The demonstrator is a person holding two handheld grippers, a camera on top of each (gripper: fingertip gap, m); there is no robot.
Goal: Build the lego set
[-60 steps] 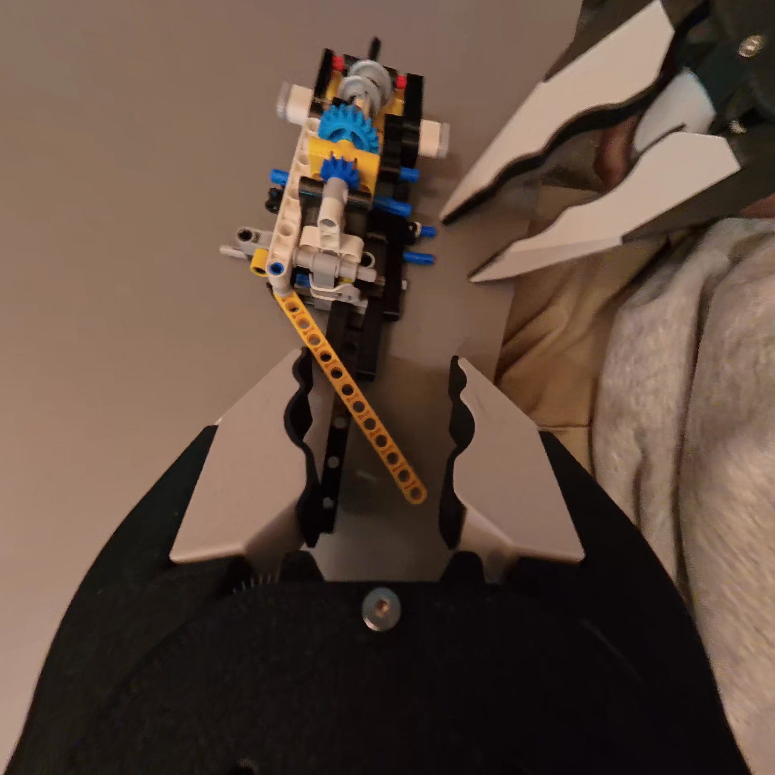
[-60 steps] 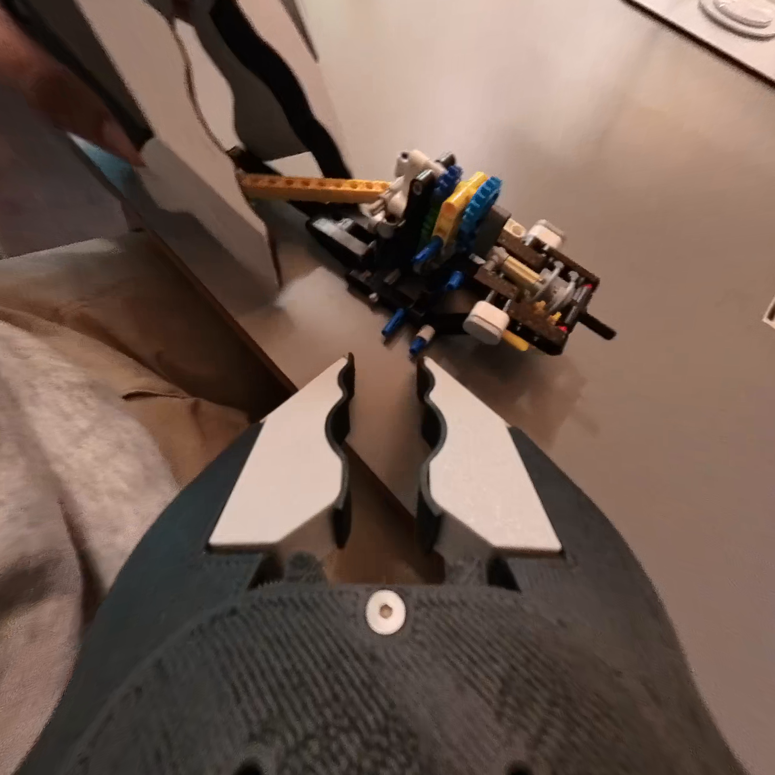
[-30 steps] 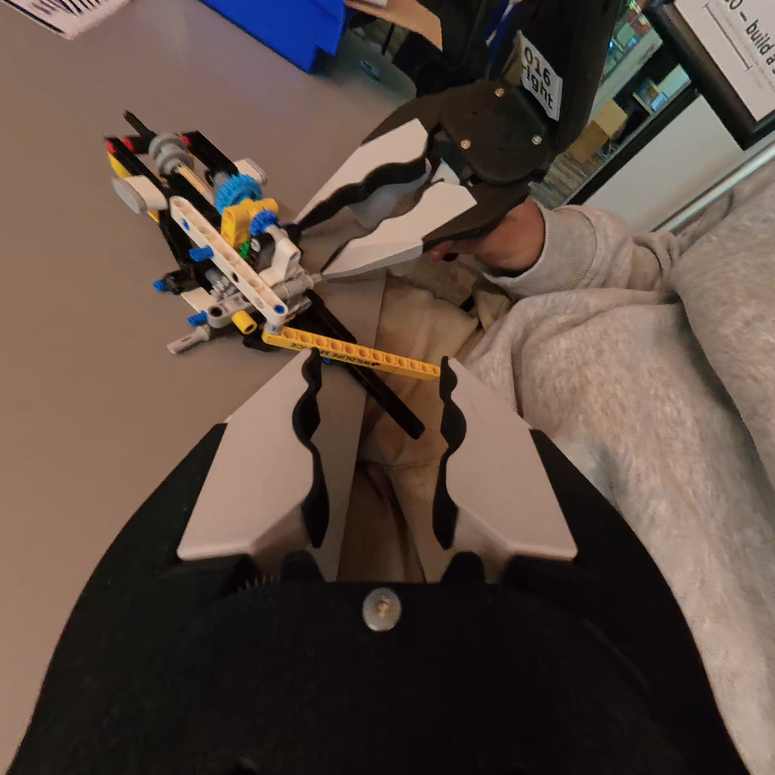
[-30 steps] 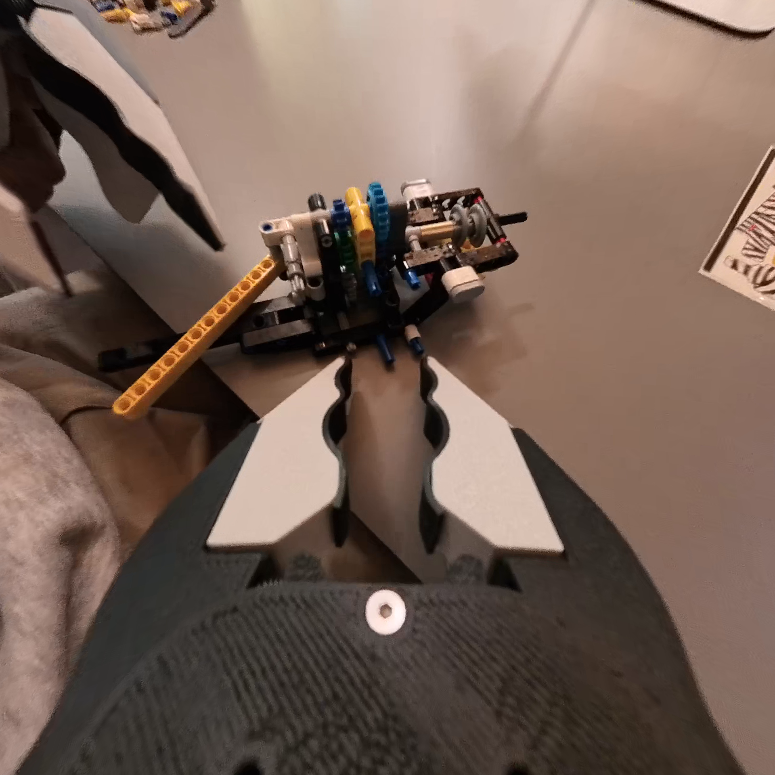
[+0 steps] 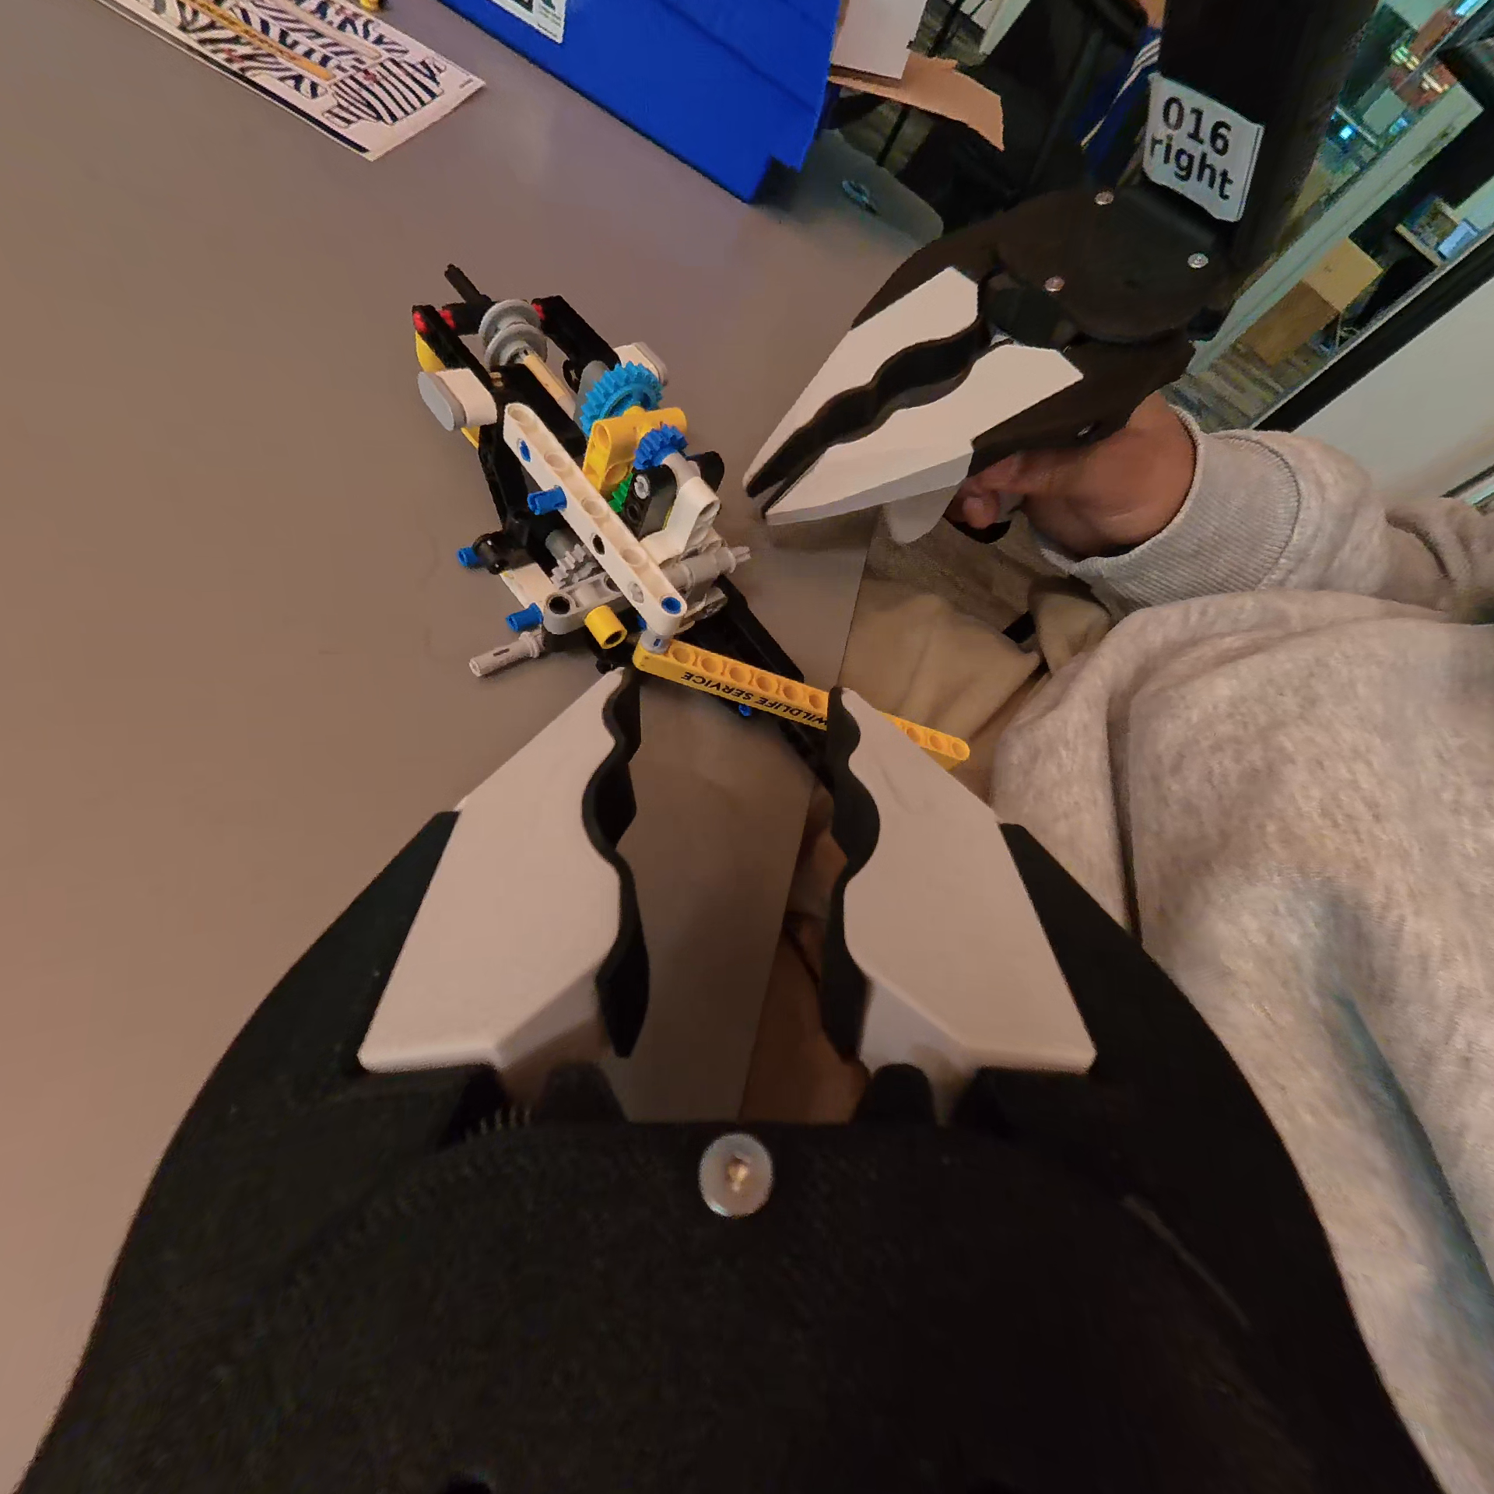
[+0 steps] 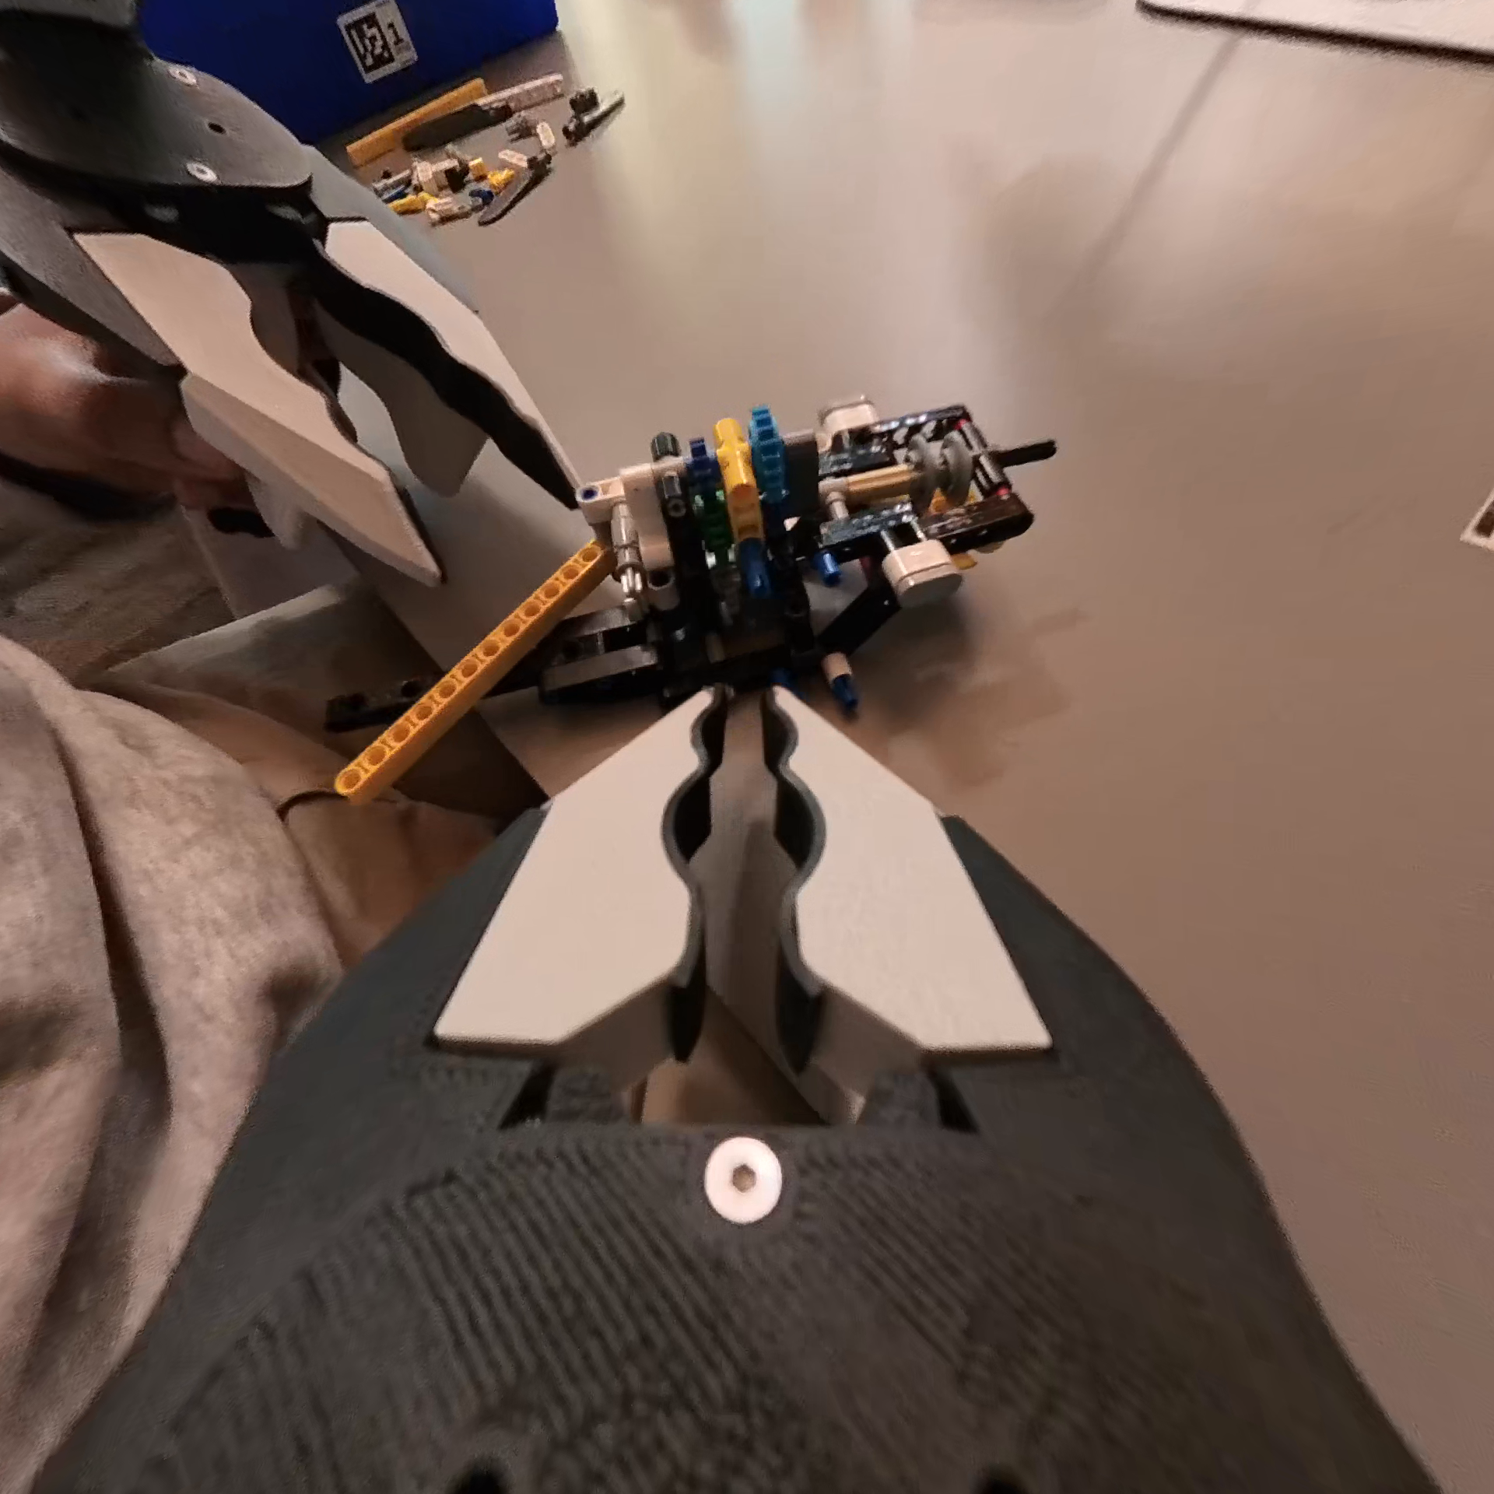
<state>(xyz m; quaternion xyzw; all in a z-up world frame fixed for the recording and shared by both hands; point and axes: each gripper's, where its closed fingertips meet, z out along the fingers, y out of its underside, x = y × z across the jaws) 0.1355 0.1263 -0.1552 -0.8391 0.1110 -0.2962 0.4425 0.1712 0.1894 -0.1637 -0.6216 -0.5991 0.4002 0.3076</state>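
Left wrist view: left gripper (image 5: 732,699) parted, empty, at frame centre. Upper centre, partly built lego chassis (image 5: 582,485) on grey table (image 5: 202,566); yellow beam (image 5: 776,699) overhangs the edge. Right gripper (image 5: 764,497) nearly closed, empty. Loose parts (image 6: 485,162) upper left of right view: build unfinished

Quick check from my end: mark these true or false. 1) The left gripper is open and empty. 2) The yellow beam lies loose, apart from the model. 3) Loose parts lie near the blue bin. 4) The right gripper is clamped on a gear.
1) True: the left gripper is open, nothing between its fingers.
2) False: the yellow beam is joined to the model and overhangs the table edge.
3) True: loose parts lie by the blue bin.
4) False: the right gripper holds nothing, its jaws narrowly apart.
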